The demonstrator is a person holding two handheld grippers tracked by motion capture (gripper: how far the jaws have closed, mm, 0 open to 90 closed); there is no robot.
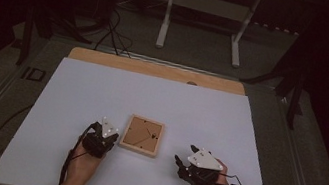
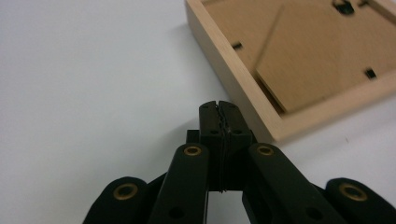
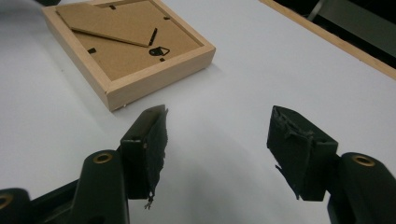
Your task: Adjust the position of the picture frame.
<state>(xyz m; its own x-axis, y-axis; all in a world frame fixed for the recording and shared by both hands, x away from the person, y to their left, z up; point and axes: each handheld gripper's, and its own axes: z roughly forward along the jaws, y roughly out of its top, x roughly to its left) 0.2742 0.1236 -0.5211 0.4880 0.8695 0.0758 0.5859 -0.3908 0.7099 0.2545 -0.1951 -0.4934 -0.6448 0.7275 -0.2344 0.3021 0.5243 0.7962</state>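
Observation:
A small wooden picture frame lies back side up on the white table cover, its brown backing board and fold-out stand showing. My left gripper rests just left of the frame, jaws shut with nothing between them; in the left gripper view the closed tips sit beside the frame's pale wooden edge. My right gripper sits to the frame's right, apart from it. Its jaws stand wide open over bare white surface, with the frame farther ahead to the left.
The white sheet covers a wooden board whose far edge shows. Beyond it stand white table legs and loose cables on a grey floor. Cables trail from both grippers toward the near edge.

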